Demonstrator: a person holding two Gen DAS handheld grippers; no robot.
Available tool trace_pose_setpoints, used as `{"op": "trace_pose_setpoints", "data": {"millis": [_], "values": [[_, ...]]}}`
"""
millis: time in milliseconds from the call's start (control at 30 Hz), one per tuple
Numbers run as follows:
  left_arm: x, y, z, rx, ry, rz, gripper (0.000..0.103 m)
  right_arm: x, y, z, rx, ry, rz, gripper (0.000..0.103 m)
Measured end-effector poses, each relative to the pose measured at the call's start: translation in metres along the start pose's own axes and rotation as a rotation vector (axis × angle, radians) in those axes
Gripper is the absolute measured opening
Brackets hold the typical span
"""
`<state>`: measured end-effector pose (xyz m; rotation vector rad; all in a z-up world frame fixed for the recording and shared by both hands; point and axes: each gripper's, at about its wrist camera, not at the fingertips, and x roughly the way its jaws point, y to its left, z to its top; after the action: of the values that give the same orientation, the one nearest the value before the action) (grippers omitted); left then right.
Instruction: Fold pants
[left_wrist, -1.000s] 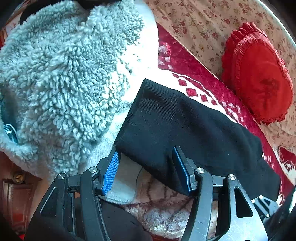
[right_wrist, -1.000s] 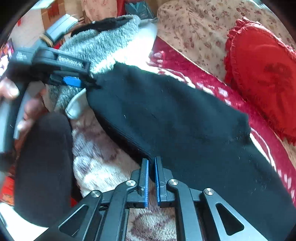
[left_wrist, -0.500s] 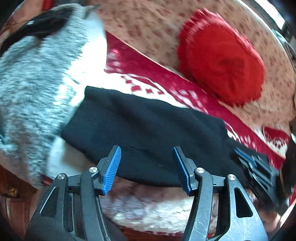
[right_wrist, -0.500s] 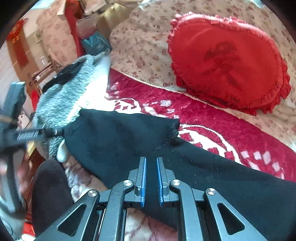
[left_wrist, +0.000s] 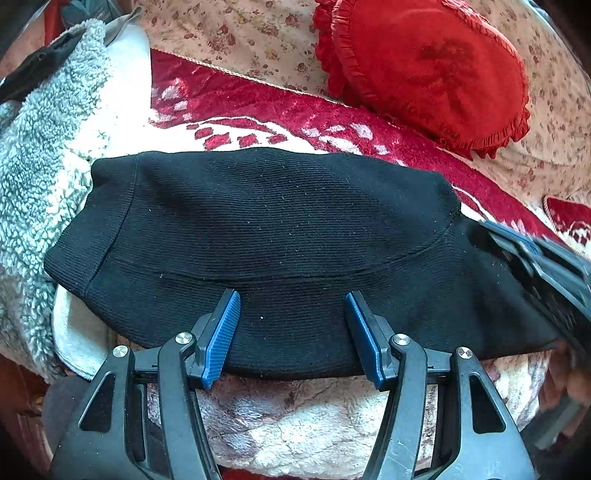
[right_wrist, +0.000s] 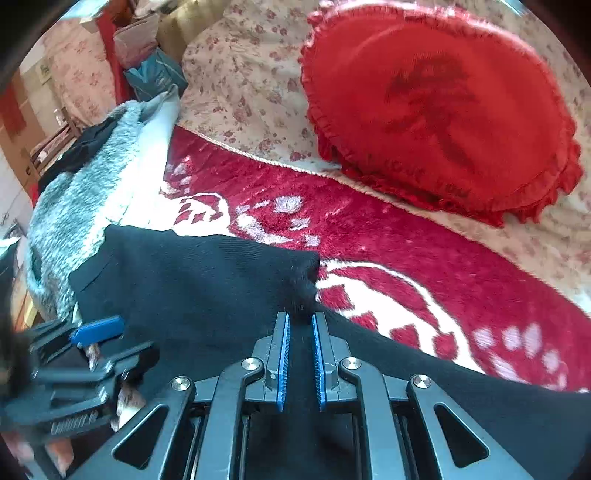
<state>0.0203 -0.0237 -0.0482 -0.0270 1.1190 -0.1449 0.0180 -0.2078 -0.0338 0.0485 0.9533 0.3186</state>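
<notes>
A grey fleece (left_wrist: 40, 155) lies at the left. Beside it, black pants (left_wrist: 277, 221) stretch across the red bedspread (left_wrist: 258, 107). The left gripper (left_wrist: 291, 299) hovers over their near edge, jaws wide apart. The right gripper (right_wrist: 300, 317) has jaws that have just been opening, narrowly parted, with fabric between them unpinched. A red cushion (left_wrist: 424, 66) sits far right.

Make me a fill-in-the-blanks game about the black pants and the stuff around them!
1. The pants are coloured ____.
2. The frilly cushion is coloured ____.
3. The grey fleece lies at the pants' ____ end in the left wrist view.
4. The left gripper has jaws standing ____.

Answers: black; red; left; open
</notes>
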Motion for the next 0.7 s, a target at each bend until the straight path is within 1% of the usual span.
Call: {"op": "trace_pose_setpoints", "data": {"millis": [67,167,233,300,367,467,500,600,700], "values": [[0.0,0.0,0.0,-0.001,-0.001,0.002,0.058,-0.015,0.004,-0.01,-0.017,0.001,0.007,0.009],[-0.001,-0.002,-0.002,0.008,-0.006,0.014,0.058,-0.032,0.006,-0.033,-0.036,0.015,-0.007,0.01],[-0.002,-0.003,-0.003,0.013,-0.008,0.02,0.058,-0.034,0.002,-0.049,-0.032,0.046,-0.029,0.012],[-0.004,-0.003,-0.004,0.014,-0.009,0.02,0.058,-0.031,-0.008,-0.069,-0.031,0.104,-0.077,0.012],[-0.006,-0.004,-0.005,0.012,-0.01,0.018,0.058,-0.041,-0.015,-0.084,-0.01,0.074,-0.055,0.012],[-0.011,-0.006,-0.007,0.016,-0.013,0.013,0.058,-0.053,-0.023,-0.092,0.017,0.101,-0.046,0.012],[-0.013,-0.008,-0.007,0.019,-0.015,0.009,0.058,-0.057,-0.025,-0.093,0.02,0.106,-0.057,0.012],[-0.021,-0.015,-0.008,0.035,-0.029,-0.002,0.058,-0.07,-0.036,-0.094,0.038,0.087,-0.097,0.013],[-0.027,-0.025,-0.005,0.052,-0.04,-0.026,0.058,-0.081,-0.056,-0.094,0.101,0.059,-0.125,0.014]]}}
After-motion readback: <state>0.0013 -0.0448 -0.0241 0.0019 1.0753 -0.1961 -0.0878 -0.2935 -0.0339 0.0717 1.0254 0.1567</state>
